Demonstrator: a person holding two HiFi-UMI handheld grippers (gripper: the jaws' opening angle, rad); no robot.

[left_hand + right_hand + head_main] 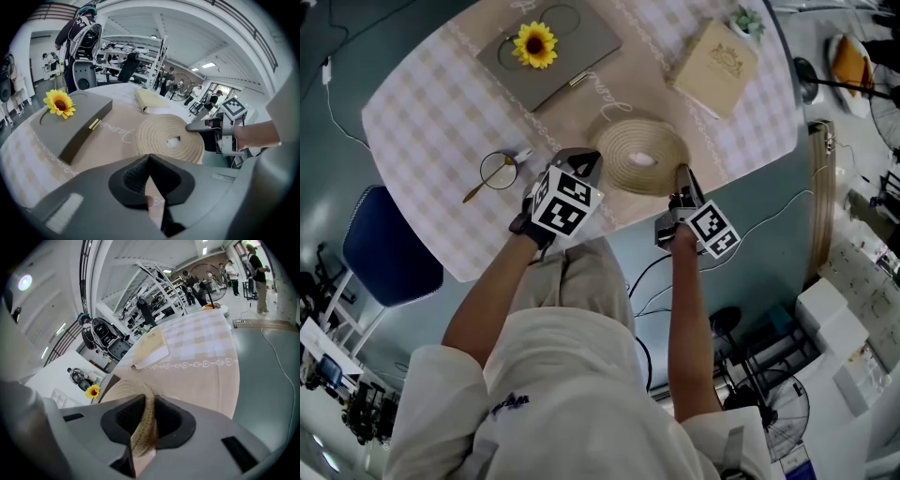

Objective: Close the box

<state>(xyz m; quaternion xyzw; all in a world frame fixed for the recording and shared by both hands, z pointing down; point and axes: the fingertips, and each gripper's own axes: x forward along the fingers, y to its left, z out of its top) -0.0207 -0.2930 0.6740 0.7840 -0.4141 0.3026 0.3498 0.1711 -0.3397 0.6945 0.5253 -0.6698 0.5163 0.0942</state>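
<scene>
Oval table (412,112) under a pale checked cloth. Person stands at its near edge with a gripper in each hand.

Round coiled-rope piece (637,155), domed, with a small white opening at centre, lies on the cloth near the table's near edge. Cannot tell whether it is a lid alone or a whole woven box.

Right gripper (682,174): comes in from the near right side, tips on the coil's right rim. In the right gripper view the jaws stand narrow and are clamped on that rim; the woven edge (140,427) runs up between the pads, lifted on edge. The left gripper view shows the same contact, the right gripper's tip (193,126) on the coil's (159,133) right edge.

Left gripper (586,161): just beside the coil on its left, not touching it. Pads (136,176) meet at the tips, jaws together, nothing held; only tablecloth shows in the gap behind them.

Other things on the table:
- Flat grey box (572,47) with a gold clasp, lid down, at the far left side, well apart from both grippers. A sunflower (535,44) lies on its top.
- Cream book-shaped box (715,67) with a gold emblem at the far right side, also closed.
- Gold-rimmed magnifying glass (498,172) left of the left gripper, near the table edge.

Blue chair (389,248) stands off the table's left edge.
</scene>
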